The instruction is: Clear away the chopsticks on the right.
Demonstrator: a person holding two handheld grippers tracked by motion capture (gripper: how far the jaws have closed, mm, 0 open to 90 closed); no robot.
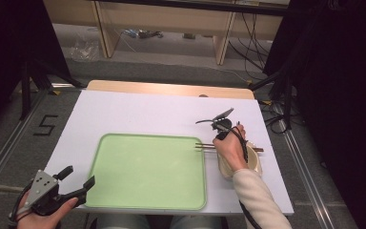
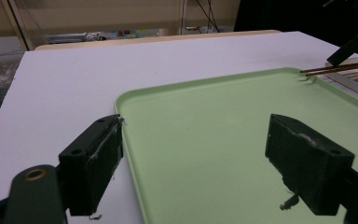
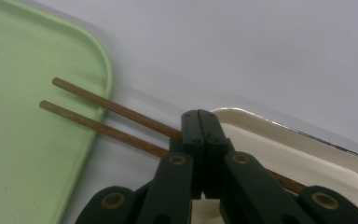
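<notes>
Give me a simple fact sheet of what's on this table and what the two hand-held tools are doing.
surface: white table
tray: green tray, nothing on it
chopsticks: two brown chopsticks, lying across the bowl, tips over the tray's right edge
bowl: cream bowl, right of the tray
right tool: right tool, jaws together, above the chopsticks over the bowl; a grip cannot be told
left tool: left tool, jaws apart, at the tray's near left corner, holding nothing
</notes>
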